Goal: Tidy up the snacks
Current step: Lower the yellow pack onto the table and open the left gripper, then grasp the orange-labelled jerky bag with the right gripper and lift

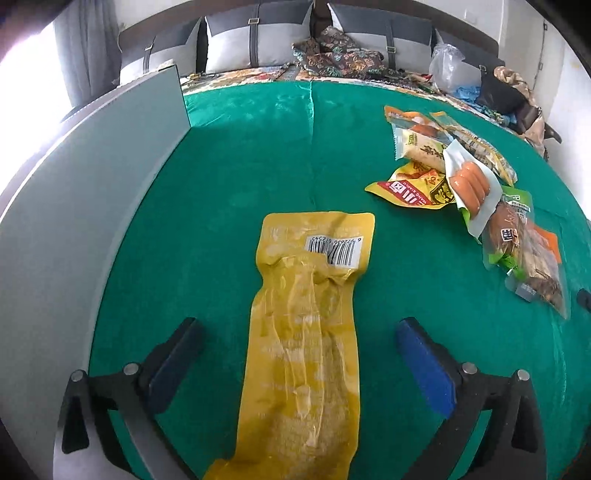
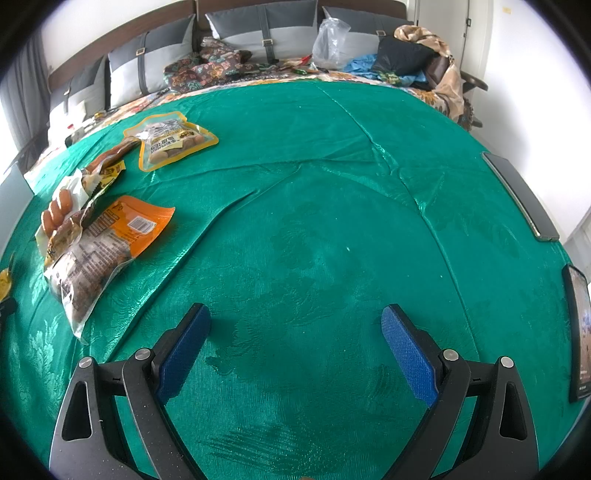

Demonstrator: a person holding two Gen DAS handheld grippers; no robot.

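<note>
Above yellow packet (image 1: 306,332), left tool (image 1: 295,332) gapes downward.

**A bright room with a green-draped surface and a cushioned headboard**

A shiny green cloth (image 2: 314,192) with creases and a faint woven pattern covers the wide surface. Beyond its far edge lies a floral bedspread (image 2: 236,79), with grey-and-white cushions (image 2: 269,33) strapped against a dark headboard. A clear plastic bag (image 2: 330,40), blue fabric and a beige patterned blanket (image 2: 443,70) pile up at the right. Walls are white. Strong daylight comes in at the left, beside a grey curtain (image 1: 86,51). A grey panel (image 1: 92,177) stands along the cloth's left edge.
</note>
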